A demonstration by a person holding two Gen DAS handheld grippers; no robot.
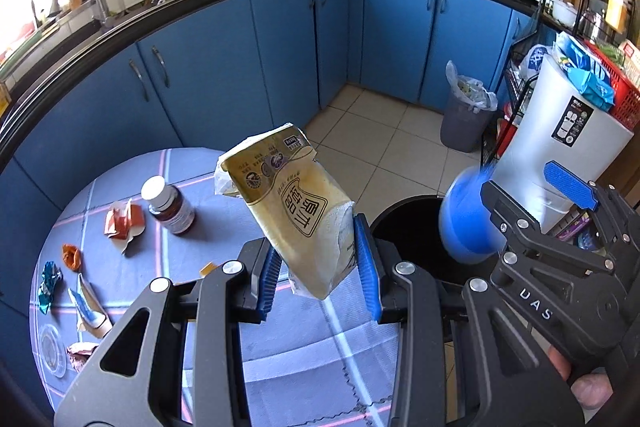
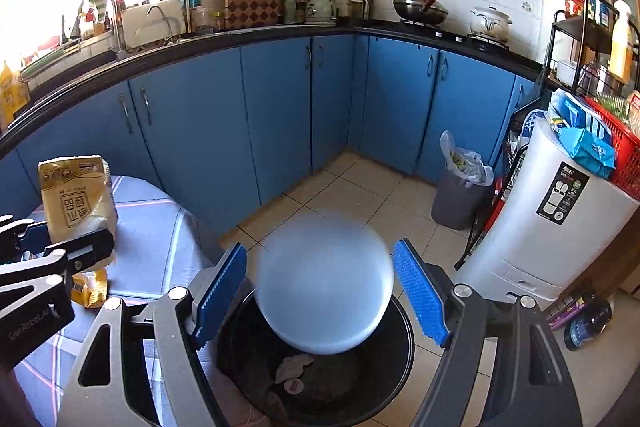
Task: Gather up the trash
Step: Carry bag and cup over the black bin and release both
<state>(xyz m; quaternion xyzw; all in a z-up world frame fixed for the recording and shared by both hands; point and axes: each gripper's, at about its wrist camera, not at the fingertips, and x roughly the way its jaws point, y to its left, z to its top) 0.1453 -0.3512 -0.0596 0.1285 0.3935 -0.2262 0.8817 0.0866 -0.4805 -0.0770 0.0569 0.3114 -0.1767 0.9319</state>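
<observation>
Below, we look along 2 hand-held grippers over a round table (image 1: 280,359) with a lilac checked cloth, in a kitchen of blue cabinets (image 1: 224,75).

We see the left gripper (image 1: 320,269) clamped on a crumpled yellow tissue pack (image 1: 294,203), its 2 blue pads pressing the lower part of the pack from either side. The pack stands tilted, above the table's edge and beside the black bin (image 2: 320,379). In the right wrist view, we find the same pack at the far left, held over the cloth.

We see the right gripper (image 2: 322,293) with its jaws wide. Between them lies a blurred, pale blue bowl (image 2: 324,283), its round underside toward the camera; neither pad touches it, a gap showing on each side. The bowl sits directly above the mouth of the black bin, where paper scraps (image 2: 294,367) already lie on the bottom. From the left wrist view, we see the bowl as a blue blur beside the right gripper's nearer finger.

On the cloth we count further trash: a brown bottle with a white cap (image 1: 170,207), a torn orange wrapper (image 1: 122,223), a teal foil wrapper (image 1: 48,285) and a clear plastic lid (image 1: 52,351).

By the far cabinets stands a grey bin with a plastic liner (image 1: 464,119).
</observation>
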